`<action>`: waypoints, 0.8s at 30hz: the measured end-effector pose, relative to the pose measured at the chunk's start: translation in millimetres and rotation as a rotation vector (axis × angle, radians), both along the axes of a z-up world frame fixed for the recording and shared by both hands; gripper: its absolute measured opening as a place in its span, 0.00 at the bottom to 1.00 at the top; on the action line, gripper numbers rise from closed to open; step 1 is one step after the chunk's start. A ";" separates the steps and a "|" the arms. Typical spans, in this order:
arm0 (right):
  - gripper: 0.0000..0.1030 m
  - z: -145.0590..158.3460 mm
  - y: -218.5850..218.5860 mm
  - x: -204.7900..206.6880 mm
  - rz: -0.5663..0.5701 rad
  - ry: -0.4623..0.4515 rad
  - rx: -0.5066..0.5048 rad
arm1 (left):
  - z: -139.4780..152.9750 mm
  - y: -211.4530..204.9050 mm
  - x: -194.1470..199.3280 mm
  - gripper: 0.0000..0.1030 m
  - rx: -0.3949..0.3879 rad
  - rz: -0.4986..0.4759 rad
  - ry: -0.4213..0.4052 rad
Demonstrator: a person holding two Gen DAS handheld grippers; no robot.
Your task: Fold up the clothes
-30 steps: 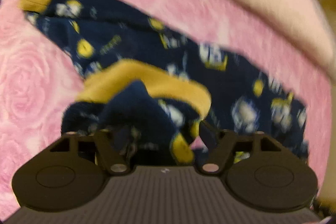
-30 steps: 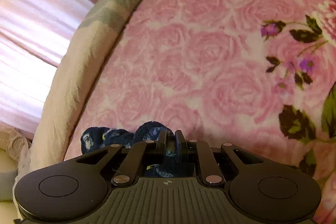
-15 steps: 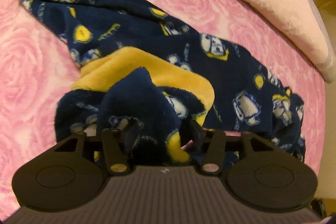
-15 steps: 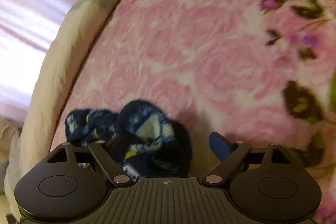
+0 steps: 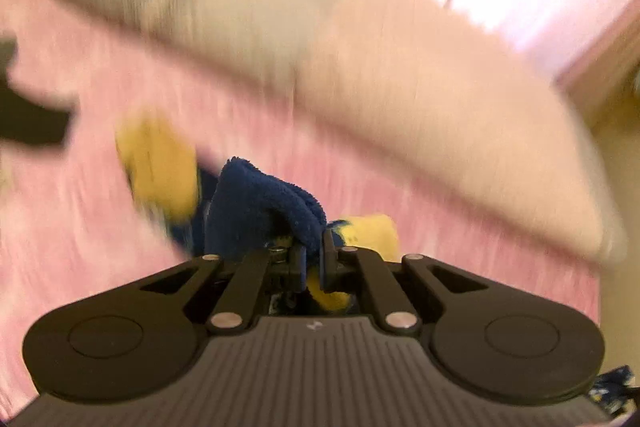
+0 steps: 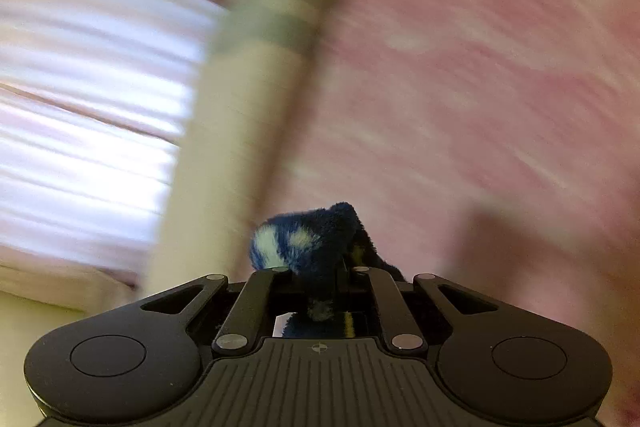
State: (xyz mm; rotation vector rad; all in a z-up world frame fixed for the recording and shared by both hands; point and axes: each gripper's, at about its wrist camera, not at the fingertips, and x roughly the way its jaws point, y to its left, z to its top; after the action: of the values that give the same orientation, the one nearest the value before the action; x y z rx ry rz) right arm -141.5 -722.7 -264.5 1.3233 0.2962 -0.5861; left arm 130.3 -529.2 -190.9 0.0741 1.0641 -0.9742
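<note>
A navy fleece garment (image 5: 256,203) with yellow cuffs and a cartoon print lies on the pink rose blanket (image 5: 72,211). My left gripper (image 5: 314,255) is shut on a navy fold of it, with a yellow cuff (image 5: 160,167) blurred to the left. My right gripper (image 6: 340,271) is shut on another navy and white bunch of the same garment (image 6: 308,239). Both views are blurred by motion. Most of the garment is hidden below the grippers.
A long beige bolster (image 5: 360,47) runs along the far edge of the blanket, and also shows in the right wrist view (image 6: 240,107). Bright pink curtains (image 6: 80,87) hang behind it. A dark shape (image 5: 28,115) sits at the left edge.
Both grippers were open around the garment half a second ago and have closed on it. Both views have swung upward fast, so the spread garment has dropped out of sight.
</note>
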 end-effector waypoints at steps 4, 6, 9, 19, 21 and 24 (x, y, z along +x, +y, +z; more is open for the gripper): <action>0.06 90.2 -7.4 50.0 0.021 -0.197 -0.176 | 94.7 16.4 23.3 0.03 -0.214 0.080 -0.074; 0.06 131.5 2.9 61.0 0.039 -0.266 -0.264 | 127.9 35.6 23.5 0.03 -0.292 0.105 -0.116; 0.06 167.7 25.0 55.5 0.056 -0.334 -0.366 | 153.3 77.5 18.3 0.04 -0.376 0.140 -0.144; 0.07 -5.9 123.7 -73.5 0.056 0.168 -0.080 | -60.6 282.2 -44.7 0.11 0.109 0.379 0.132; 0.07 -70.5 136.3 -109.2 -0.017 0.347 0.090 | -116.2 314.3 -56.5 0.08 0.321 0.447 0.181; 0.19 -133.1 145.3 -143.3 -0.032 0.544 0.225 | -150.5 345.3 -60.5 0.09 0.463 0.496 0.182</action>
State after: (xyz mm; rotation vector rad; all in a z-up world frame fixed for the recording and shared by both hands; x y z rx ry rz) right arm -284.8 -577.4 -397.6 1.3667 0.8057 -0.9591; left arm 69.8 -183.9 -341.4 0.0953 1.3785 -0.2805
